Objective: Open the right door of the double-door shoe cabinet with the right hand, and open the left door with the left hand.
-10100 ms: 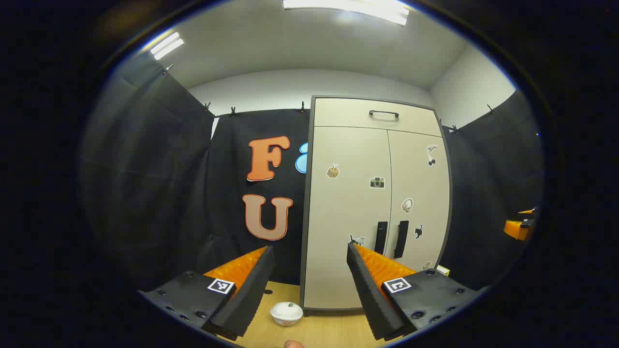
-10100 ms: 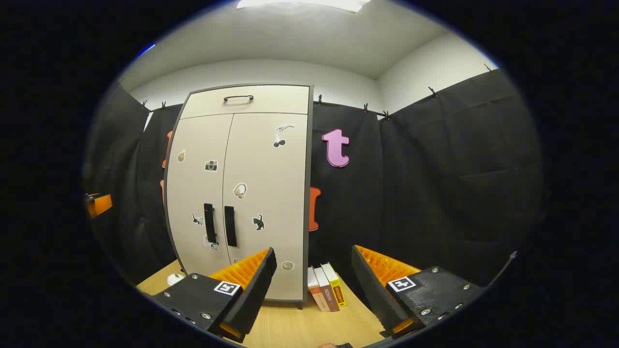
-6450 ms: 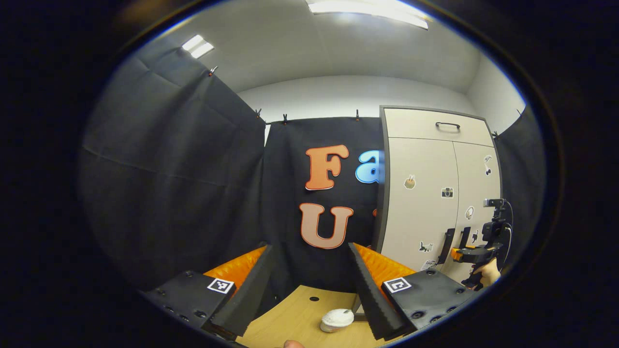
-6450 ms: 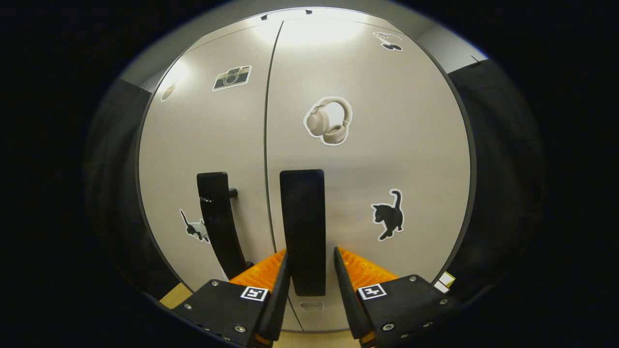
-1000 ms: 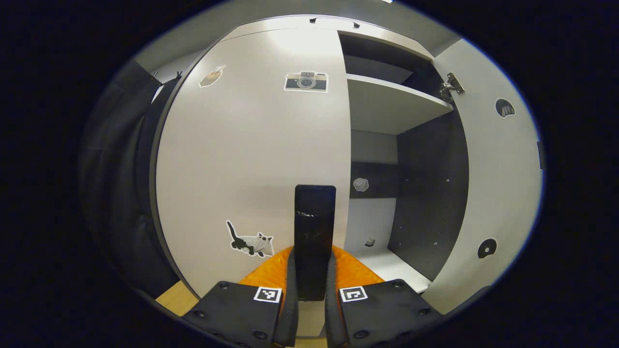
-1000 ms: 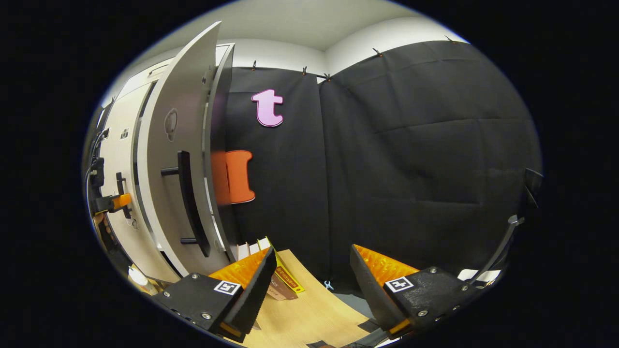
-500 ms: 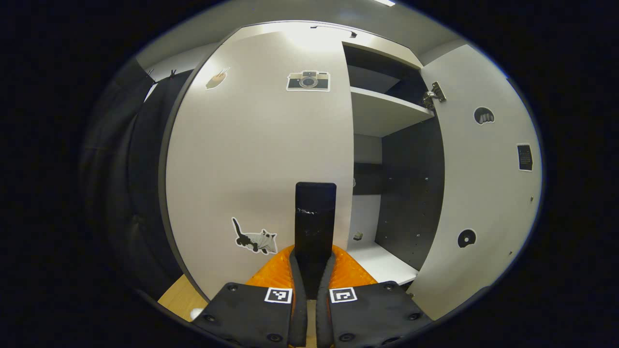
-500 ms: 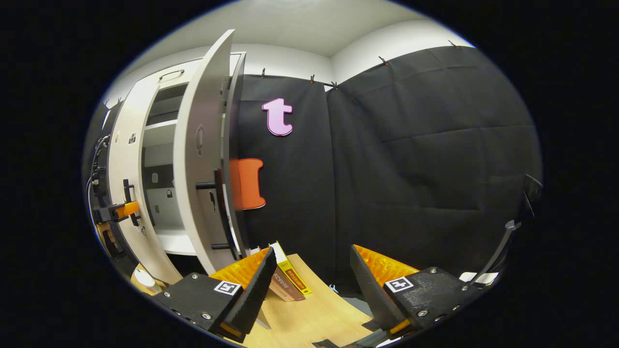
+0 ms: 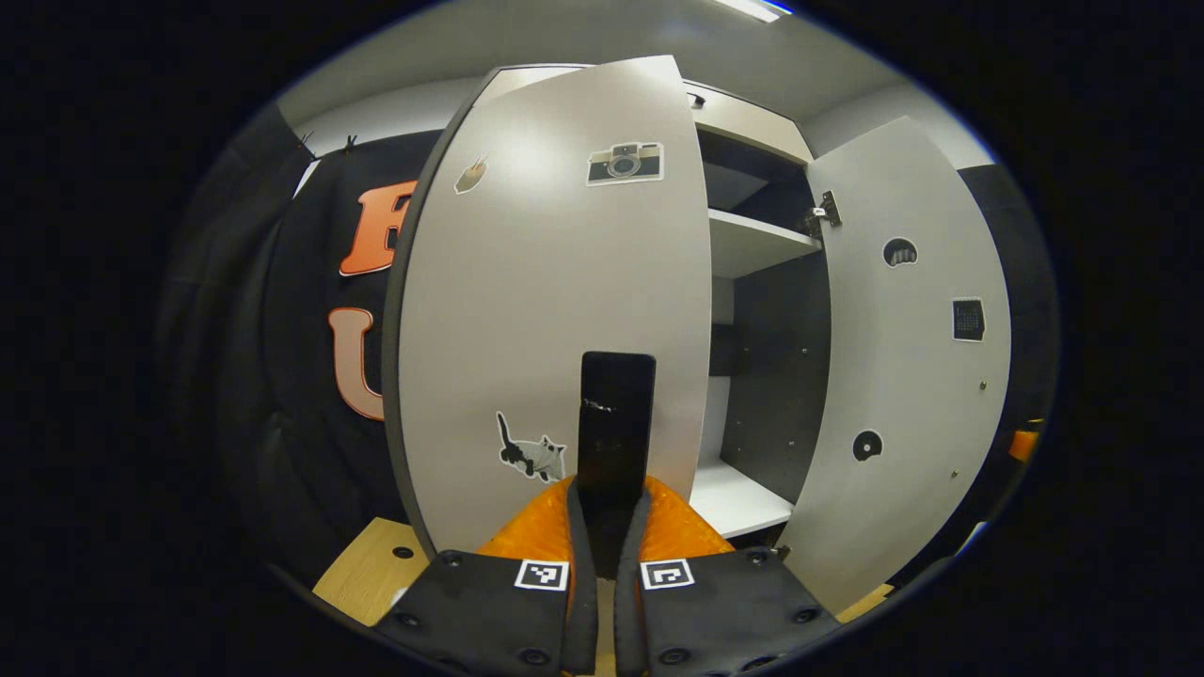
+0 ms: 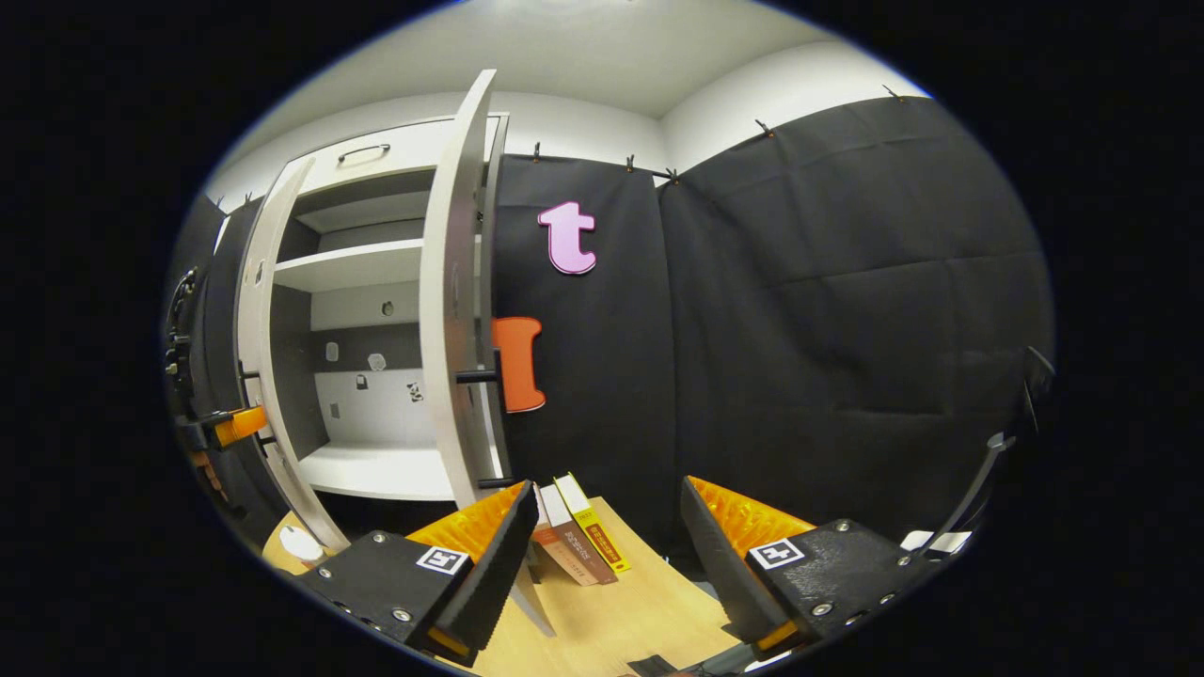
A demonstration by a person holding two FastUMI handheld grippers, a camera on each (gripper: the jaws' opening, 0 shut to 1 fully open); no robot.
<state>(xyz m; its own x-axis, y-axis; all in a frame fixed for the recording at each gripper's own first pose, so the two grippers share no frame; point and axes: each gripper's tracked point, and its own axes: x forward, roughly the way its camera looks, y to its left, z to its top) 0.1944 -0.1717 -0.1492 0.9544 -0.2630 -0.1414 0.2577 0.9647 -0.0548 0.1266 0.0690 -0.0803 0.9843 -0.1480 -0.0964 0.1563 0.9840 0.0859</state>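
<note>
The pale shoe cabinet (image 10: 367, 150) stands with both doors swung out. In the left gripper view my left gripper (image 9: 609, 498) is shut on the black upright handle (image 9: 616, 423) of the left door (image 9: 546, 301), which is partly open. The right door (image 9: 908, 376) stands wide open, its inner face toward me. In the right gripper view the right door (image 10: 456, 310) shows edge-on with its handle bar sticking out. My right gripper (image 10: 609, 494) is open, holds nothing and hangs well off that door. The left gripper (image 10: 226, 425) shows at the far left by the left door (image 10: 256, 357).
Bare shelves (image 10: 353, 263) and a white floor board (image 10: 376, 470) show inside the cabinet. Three books (image 10: 578, 541) lean on the wooden table (image 10: 611, 621) right of the cabinet. A small white bowl (image 10: 301, 543) sits at the cabinet's left foot.
The left door has swung further out with my left gripper shut on its handle. The right gripper view has shifted, so the right door now shows edge-on; that gripper stays open.
</note>
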